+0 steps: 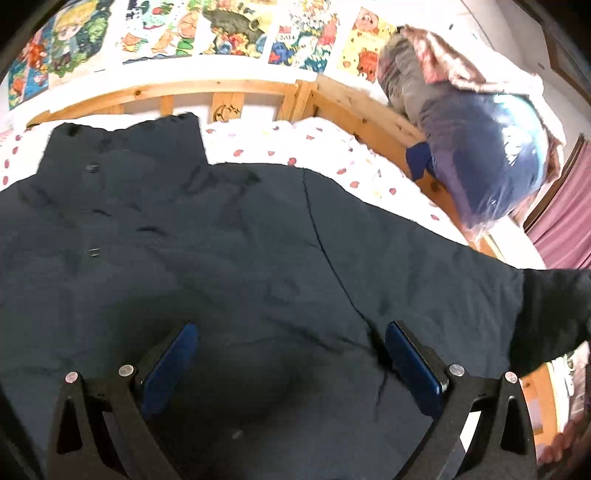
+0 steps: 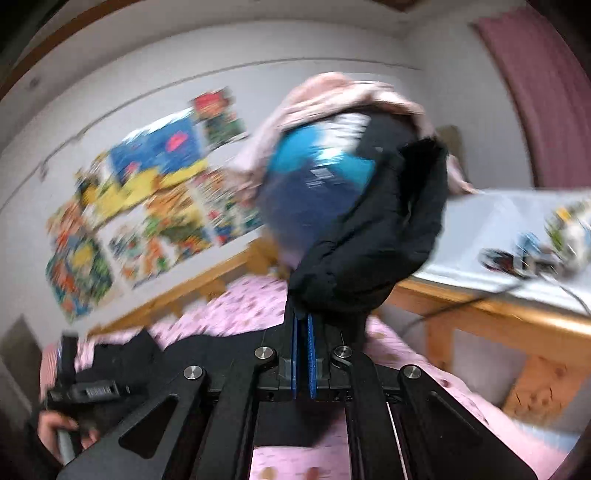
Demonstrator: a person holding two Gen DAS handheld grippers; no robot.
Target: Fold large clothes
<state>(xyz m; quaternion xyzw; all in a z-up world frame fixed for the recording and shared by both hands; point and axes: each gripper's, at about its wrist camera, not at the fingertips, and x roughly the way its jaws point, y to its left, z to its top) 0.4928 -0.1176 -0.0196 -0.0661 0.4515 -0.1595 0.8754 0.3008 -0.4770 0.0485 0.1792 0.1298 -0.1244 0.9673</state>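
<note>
A large dark navy padded jacket (image 1: 221, 258) lies spread front-up on the bed, collar toward the wooden rail. My left gripper (image 1: 291, 332) hovers open just over its lower part, blue pads wide apart with nothing between them. The jacket's sleeve (image 1: 546, 314) runs off to the right. In the blurred right wrist view, my right gripper (image 2: 303, 317) is shut on the end of that sleeve (image 2: 376, 243), which is lifted and bunched above the fingers. The rest of the jacket (image 2: 122, 354) lies low at the left, beside the left gripper's handle held by a hand (image 2: 55, 424).
The bed has a white sheet with pink spots (image 1: 332, 155) and a wooden frame (image 1: 221, 88). A pile of bagged bedding and clothes (image 1: 480, 147) sits at the bed's far right corner. Posters (image 1: 184, 33) cover the wall. A shelf with small items (image 2: 517, 251) stands to the right.
</note>
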